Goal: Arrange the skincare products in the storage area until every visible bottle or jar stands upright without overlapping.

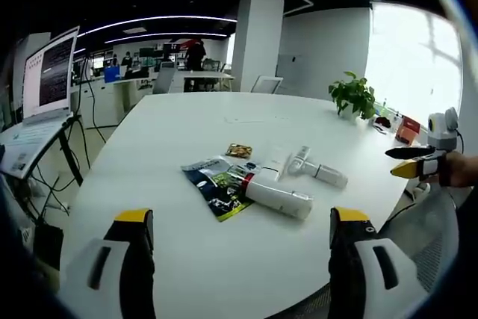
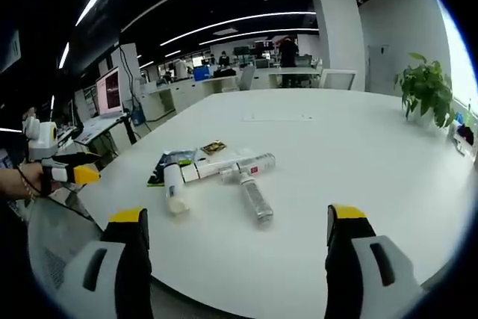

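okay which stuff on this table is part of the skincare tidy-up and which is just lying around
Job:
white bottle, lying down
tube, lying down
spray bottle, lying down
sachet
dark packet, flat

Lying about:
plant
laptop
chair
red item by the plant

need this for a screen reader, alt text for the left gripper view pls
Several skincare containers lie on their sides on a white table: a white bottle, a tube and a spray bottle, beside a printed packet and a small sachet. The left tool hangs open in front; the right tool enters from the right.
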### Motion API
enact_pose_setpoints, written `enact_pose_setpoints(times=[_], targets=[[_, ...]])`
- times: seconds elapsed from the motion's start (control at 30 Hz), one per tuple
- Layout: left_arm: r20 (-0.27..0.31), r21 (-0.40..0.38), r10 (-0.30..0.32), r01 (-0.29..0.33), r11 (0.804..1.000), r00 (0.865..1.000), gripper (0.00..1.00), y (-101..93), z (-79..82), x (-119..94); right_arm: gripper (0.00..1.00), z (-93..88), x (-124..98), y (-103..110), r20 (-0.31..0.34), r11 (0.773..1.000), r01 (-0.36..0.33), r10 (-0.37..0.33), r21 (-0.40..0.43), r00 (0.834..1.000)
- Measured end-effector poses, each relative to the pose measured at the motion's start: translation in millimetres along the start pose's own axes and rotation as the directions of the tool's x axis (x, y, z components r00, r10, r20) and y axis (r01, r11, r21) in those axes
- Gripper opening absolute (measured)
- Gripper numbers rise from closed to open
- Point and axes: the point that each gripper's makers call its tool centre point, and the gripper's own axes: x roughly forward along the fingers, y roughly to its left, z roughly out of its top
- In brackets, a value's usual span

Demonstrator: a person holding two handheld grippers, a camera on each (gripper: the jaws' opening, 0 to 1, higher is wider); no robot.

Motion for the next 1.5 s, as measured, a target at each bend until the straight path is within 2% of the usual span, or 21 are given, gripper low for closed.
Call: enact_pose_setpoints(times=[1.0, 1.5], targets=[[-0.003, 0.003, -0.002, 0.002, 1.0, 1.0, 0.89, 1.6, -1.6, 0.8, 0.97, -4.4, 2.4, -0.2, -0.025, 1.0, 0.004, -0.004, -0.01, 1.0], [-0.006, 0.003, -0.007, 0.007, 1.0, 1.0, 0.88, 0.4, -3.1, 0.1, 0.97, -9.1, 3.0, 3.3, -0.05, 0.999, -0.005, 0.003, -0.044, 0.999]])
